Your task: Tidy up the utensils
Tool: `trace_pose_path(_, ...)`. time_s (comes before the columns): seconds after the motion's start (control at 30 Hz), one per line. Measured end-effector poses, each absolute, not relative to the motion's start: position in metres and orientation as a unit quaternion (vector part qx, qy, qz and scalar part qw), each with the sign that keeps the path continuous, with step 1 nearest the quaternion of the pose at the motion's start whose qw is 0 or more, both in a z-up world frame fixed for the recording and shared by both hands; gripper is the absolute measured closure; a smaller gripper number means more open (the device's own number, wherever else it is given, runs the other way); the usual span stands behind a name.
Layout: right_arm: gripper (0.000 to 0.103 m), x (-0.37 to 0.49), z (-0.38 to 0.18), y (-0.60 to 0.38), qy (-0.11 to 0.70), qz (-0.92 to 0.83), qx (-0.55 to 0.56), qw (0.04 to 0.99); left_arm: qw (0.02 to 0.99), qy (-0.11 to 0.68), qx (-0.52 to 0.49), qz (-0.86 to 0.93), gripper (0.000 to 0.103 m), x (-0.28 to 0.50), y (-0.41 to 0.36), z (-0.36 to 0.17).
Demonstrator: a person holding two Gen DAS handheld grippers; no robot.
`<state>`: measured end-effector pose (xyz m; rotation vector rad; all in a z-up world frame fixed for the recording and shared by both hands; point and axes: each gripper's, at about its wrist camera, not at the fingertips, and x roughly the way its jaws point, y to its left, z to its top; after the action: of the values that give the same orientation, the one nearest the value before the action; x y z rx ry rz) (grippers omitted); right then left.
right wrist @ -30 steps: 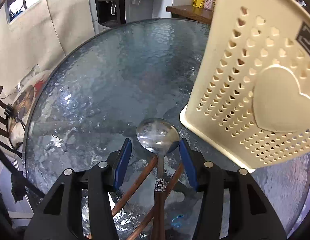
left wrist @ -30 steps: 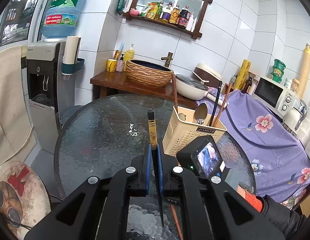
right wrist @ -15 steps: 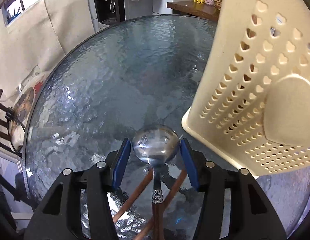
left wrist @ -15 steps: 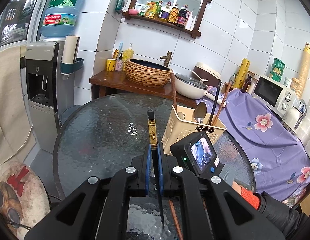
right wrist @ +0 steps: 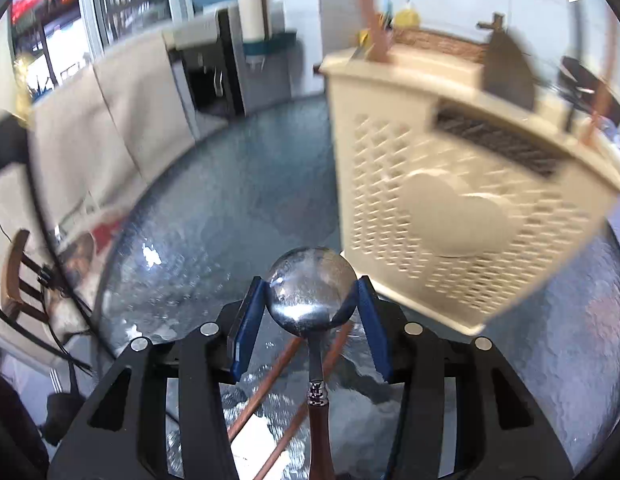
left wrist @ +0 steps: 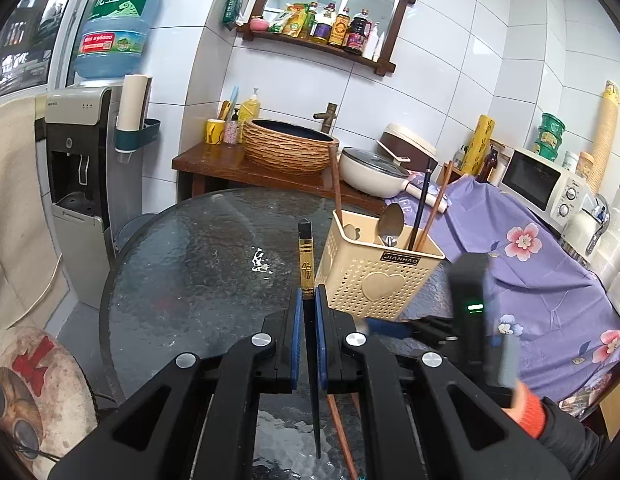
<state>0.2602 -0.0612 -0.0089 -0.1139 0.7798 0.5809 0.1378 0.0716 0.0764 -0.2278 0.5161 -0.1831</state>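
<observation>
Lifted since 0.5 s ago, the right gripper [right wrist: 312, 300] clamps the spoon [right wrist: 310, 294] by its bowl, handle trailing back; the basket [right wrist: 462, 184] opening sits up-right. The left gripper [left wrist: 306, 312] pinches a black chopstick [left wrist: 305, 256].

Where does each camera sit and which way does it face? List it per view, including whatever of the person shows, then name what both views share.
Left wrist: rides the left gripper, facing the tiled kitchen wall across the glass table; its jaws clamp a black chopstick; the right gripper and an orange-cuffed hand show.
Right wrist: rides the right gripper, looking low over the table; its pads grip a spoon by the bowl.
Shared: the beige utensil basket, table, water dispenser.
</observation>
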Motion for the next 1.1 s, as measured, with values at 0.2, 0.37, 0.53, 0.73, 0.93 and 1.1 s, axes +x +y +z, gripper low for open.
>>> trace_pose_path(0.2, 0.055, 0.229, 0.020, -0.101, 0.336, 0.279, -0.012, 0.899, 0.956, 0.255, -0.107, -0.097, 0.096, 0.137, 0.062, 0.077)
trace_pose_path(0.37, 0.055, 0.212, 0.032, -0.118, 0.314, 0.273, -0.012, 0.909, 0.957, 0.254, -0.104, -0.098, 0.097, 0.135, 0.058, 0.078)
trace_pose_path(0.53, 0.056, 0.203, 0.032, -0.128, 0.311, 0.272, -0.004, 0.911, 0.957, 0.253, -0.101, -0.099, 0.097, 0.133, 0.054, 0.079)
trace_pose_path(0.73, 0.056, 0.201, 0.039, -0.133, 0.306, 0.277, 0.004, 0.911, 0.959, 0.246, -0.099, -0.104, 0.097, 0.129, 0.053, 0.085)
trace_pose_path(0.93, 0.056, 0.199, 0.050, -0.140, 0.299, 0.284, 0.016, 0.911, 0.961, 0.235, -0.095, -0.113, 0.097, 0.126, 0.054, 0.096)
trace_pose_path(1.1, 0.056, 0.202, 0.071, -0.147, 0.291, 0.291, 0.032, 0.911, 0.964, 0.221, -0.084, -0.123, 0.097, 0.126, 0.048, 0.112)
